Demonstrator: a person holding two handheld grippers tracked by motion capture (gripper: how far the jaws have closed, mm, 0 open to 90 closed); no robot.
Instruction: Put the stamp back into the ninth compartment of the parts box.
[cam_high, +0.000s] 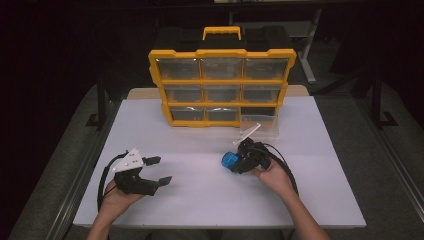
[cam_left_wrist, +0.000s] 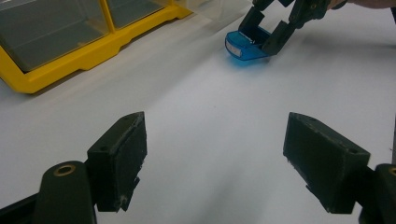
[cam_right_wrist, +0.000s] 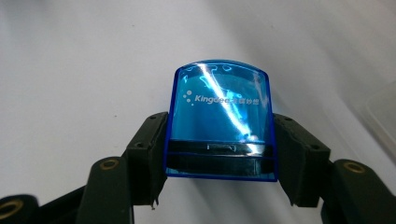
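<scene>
The only readable writing was the white brand name "Kingdee", with a small cluster of white dots before it and a few small characters after it too fine to make out, printed across the top of the translucent blue box (cam_right_wrist: 219, 121). That box sat clamped between the two jaws of the right gripper (cam_right_wrist: 219, 154), the lettering lying just beyond the jaw pads, towards the box's rounded far end. Nothing else carried legible writing.
</scene>
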